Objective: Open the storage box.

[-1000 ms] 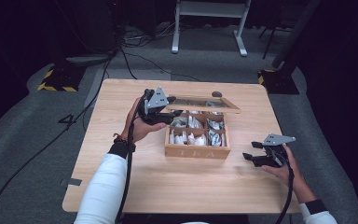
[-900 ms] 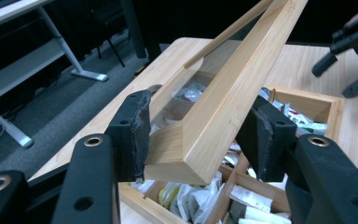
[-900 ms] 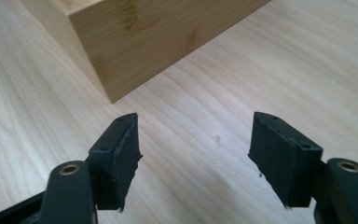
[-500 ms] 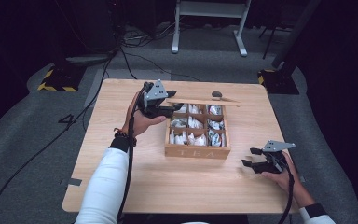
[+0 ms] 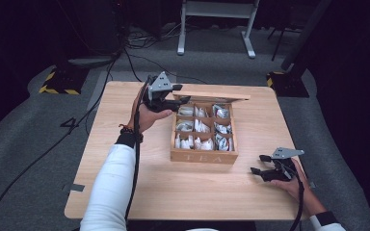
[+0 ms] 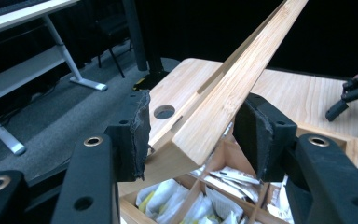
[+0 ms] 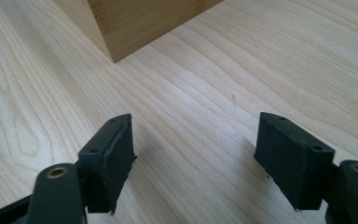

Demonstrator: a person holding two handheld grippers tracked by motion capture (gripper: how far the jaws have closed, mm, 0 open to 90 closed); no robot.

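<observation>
Left gripper jaws seemingly clamp the lid; right gripper jaws apart, opening.

We see a light wooden desk at centre frame on grey carpet. A white metal frame stands at top centre, black cables trail upper left, and hazard-striped bases flank the desk amid darkness.

Open tabletop from 6 to 9 o'clock of the tea box; raised lid blocking at 12; packed sachets filling every compartment.
</observation>
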